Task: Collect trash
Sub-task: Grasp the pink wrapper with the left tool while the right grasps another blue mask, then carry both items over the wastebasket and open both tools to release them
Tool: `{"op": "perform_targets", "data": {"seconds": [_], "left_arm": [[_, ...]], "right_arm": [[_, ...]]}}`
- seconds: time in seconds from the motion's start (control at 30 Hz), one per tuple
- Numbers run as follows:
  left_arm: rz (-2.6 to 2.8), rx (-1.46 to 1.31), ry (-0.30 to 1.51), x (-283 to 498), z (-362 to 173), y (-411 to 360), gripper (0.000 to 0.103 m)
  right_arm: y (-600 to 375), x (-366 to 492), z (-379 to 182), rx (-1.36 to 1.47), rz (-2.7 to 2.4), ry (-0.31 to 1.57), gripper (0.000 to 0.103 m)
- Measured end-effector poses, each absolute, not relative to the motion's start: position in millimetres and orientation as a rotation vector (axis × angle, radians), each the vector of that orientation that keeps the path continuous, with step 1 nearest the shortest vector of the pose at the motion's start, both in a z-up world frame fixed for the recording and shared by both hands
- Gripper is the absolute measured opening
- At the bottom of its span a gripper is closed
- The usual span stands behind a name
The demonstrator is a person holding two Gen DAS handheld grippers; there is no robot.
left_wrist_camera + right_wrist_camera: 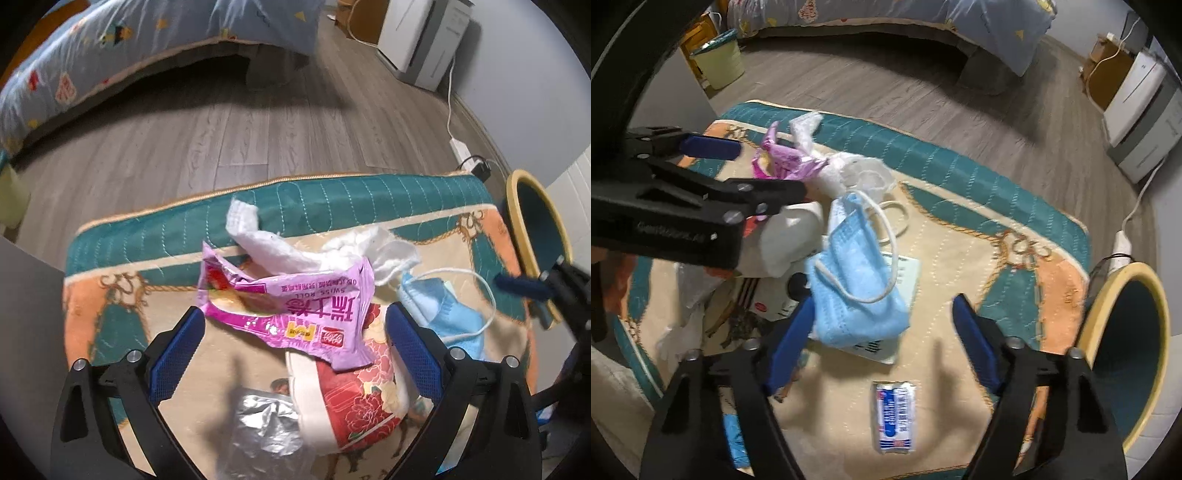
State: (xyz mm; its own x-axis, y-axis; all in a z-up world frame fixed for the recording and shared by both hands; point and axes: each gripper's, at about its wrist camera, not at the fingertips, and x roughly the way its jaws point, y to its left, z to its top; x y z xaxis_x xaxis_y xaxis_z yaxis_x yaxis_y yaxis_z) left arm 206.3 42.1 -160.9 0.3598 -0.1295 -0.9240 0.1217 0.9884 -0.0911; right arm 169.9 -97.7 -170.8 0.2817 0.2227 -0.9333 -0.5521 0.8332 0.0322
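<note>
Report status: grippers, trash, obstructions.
Left gripper open over pink wrapper. Right gripper open at blue mask. Trash on rug; bin right. Nothing blocking.

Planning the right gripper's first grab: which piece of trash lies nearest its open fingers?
The blue face mask, beside its left finger; the blue-and-white wrapper lies lower, and the pink wrapper farther off.

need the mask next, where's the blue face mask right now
In the right wrist view the blue face mask lies crumpled on the rug, ahead of the right tongs.

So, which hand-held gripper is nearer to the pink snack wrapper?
Left. The left hand-held gripper is open around the pink snack wrapper; the right hand-held gripper is by the blue face mask.
</note>
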Motion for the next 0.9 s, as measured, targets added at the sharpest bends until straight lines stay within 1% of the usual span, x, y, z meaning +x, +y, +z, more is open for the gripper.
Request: {"op": "perform_targets", "data": {"seconds": [0.03,0.07,0.1,0.17,0.23,0.27,0.33,0.43,0.6,0.9], "left_arm": [[-0.169,-0.028,1.197,207.0,-161.7,43.1,0.095],[-0.174,-0.039,1.201,207.3,-162.4,43.5,0.095],[-0.181,-0.054,1.209,207.7,-163.4,44.6,0.088],[-0.187,-0.087,1.228,208.8,-165.4,48.8,0.074],[-0.196,-0.133,1.243,208.4,-167.8,54.6,0.063],[-0.196,-0.137,1.247,208.0,-168.1,55.3,0.059],[-0.201,-0.136,1.258,206.4,-167.5,55.9,0.036],[-0.215,-0.128,1.267,202.7,-164.5,54.2,0.018],[-0.217,-0.12,1.246,194.5,-153.3,56.2,0.007],[-0.205,-0.108,1.101,173.5,-104.0,61.1,0.006]], "right_arm": [[-96.2,169.4,-171.3,-0.324,0.542,1.182,0.051],[-93.7,167.5,-171.5,-0.327,0.552,1.186,0.046],[-90.5,165.3,-172.1,-0.332,0.561,1.189,0.046],[-88.1,163.1,-171.6,-0.333,0.573,1.19,0.04],[-88.1,162.0,-168.4,-0.325,0.586,1.194,0.038],[-88.0,161.4,-166.6,-0.318,0.593,1.197,0.037],[-89.1,161.8,-161.7,-0.308,0.602,1.196,0.036],[-93.9,163.3,-154.9,-0.294,0.6,1.192,0.034],[-105.5,161.6,-138.9,-0.264,0.587,1.171,0.033],[-133.2,152.7,-99.2,-0.18,0.538,1.101,0.033]]}}
